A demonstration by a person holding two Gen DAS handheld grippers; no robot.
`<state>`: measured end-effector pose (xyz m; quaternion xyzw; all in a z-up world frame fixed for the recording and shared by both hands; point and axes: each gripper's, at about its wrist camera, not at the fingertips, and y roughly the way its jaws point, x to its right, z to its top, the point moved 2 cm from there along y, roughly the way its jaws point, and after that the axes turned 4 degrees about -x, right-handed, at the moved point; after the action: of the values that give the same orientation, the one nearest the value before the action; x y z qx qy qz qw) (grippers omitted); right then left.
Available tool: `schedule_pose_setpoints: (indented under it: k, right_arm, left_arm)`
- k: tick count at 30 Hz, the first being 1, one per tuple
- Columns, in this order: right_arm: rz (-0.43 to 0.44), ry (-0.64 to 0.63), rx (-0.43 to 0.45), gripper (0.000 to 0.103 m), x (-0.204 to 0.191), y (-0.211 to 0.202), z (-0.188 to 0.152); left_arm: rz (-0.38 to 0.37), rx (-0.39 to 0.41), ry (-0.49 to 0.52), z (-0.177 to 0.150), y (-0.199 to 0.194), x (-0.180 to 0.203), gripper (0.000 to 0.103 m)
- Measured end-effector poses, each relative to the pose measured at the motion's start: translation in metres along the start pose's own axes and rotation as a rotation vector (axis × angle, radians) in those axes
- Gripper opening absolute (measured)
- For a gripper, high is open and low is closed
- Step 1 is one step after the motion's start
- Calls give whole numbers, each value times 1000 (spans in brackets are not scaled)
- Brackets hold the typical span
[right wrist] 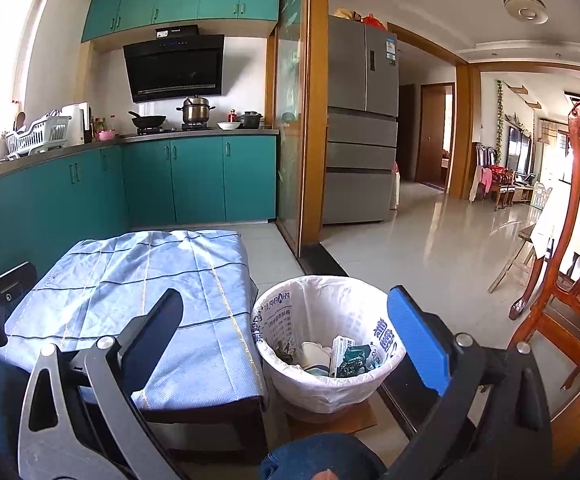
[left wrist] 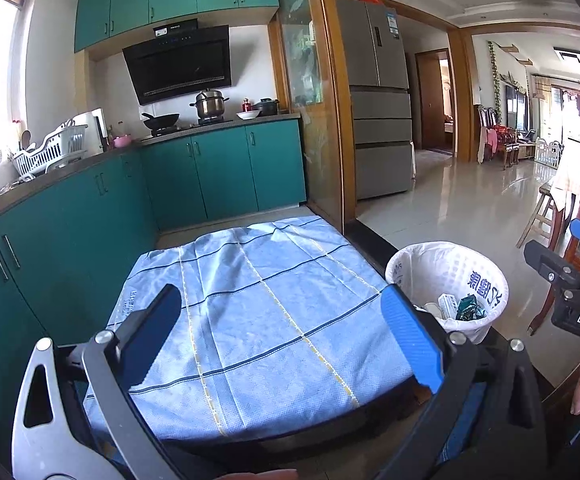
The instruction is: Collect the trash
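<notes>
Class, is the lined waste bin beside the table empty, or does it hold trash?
It holds trash: wrappers and packaging lie at the bottom of the waste bin.

Each hand-held gripper [left wrist: 282, 340] has black arms, silver screws, blue-padded fingers [left wrist: 408, 340]; person wears jeans [right wrist: 314, 458].

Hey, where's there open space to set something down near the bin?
The blue checked cloth on the low table is bare across its whole top, right beside the lined trash bin. Floor tiles toward the fridge are open. The bin itself already holds wrappers; the wooden chair crowds its right.
</notes>
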<state>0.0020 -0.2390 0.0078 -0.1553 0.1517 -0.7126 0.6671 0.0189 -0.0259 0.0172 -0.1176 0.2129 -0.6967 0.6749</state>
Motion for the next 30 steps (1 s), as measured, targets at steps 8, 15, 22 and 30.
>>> schedule_pose_setpoints:
  k: [8,15,22,30]
  right_arm:
    - [3,13,5,100,2,-5,0]
    - [2,19,13,100,5,-7,3]
    - [2,19,17,100,7,-10,5]
    - [0,14,13,100,6,-10,6]
  left_arm:
    - [7,14,13,3,-7,3,100]
    - [15,20,13,5,-8,2,100]
    - [19,19,15,5,-8,3,100]
    - [20,18,14,5,-8,2,100]
